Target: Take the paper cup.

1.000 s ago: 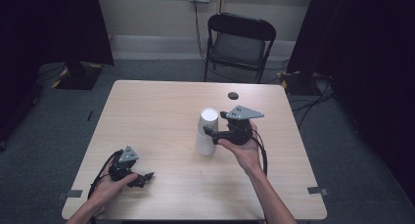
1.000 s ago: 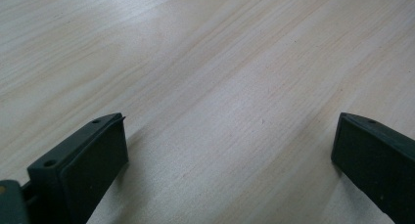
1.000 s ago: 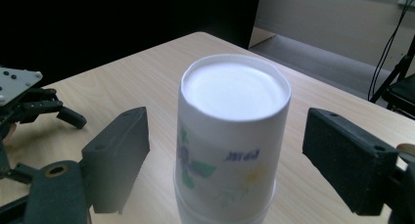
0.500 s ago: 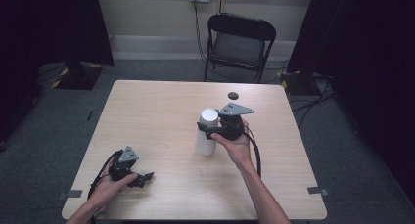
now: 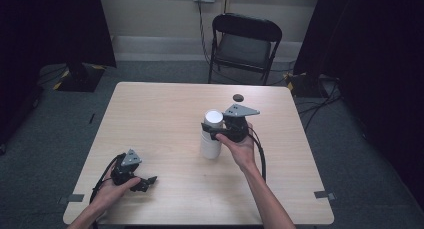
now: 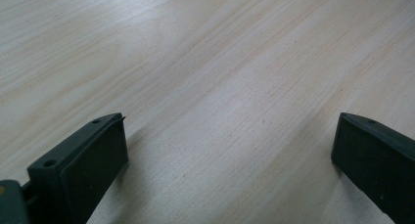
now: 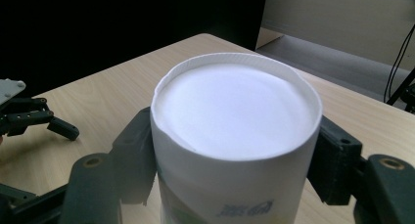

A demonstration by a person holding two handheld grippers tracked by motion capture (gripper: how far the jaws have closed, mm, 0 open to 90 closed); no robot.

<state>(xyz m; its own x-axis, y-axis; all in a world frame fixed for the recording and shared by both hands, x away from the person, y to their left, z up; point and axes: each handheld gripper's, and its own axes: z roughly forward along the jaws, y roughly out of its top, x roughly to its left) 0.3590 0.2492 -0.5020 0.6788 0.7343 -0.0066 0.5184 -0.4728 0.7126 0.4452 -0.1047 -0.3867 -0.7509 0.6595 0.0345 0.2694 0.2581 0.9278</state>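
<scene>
A tall white cup with a flat white top stands upright near the middle of the wooden table. My right gripper comes at it from the right, just below the top. In the right gripper view its two black jaws press both sides of the cup, and the rim is slightly dented on the left, so the right gripper is shut on it. My left gripper rests on the table at the front left. Its jaws are open over bare wood.
A small dark round object lies on the table behind the cup. A black folding chair stands past the far edge. The left gripper lies well apart from the cup, with bare wood between them.
My right gripper has moved left from beside the cup and its jaws have come onto the cup's sides. The left gripper has stayed where it was.
</scene>
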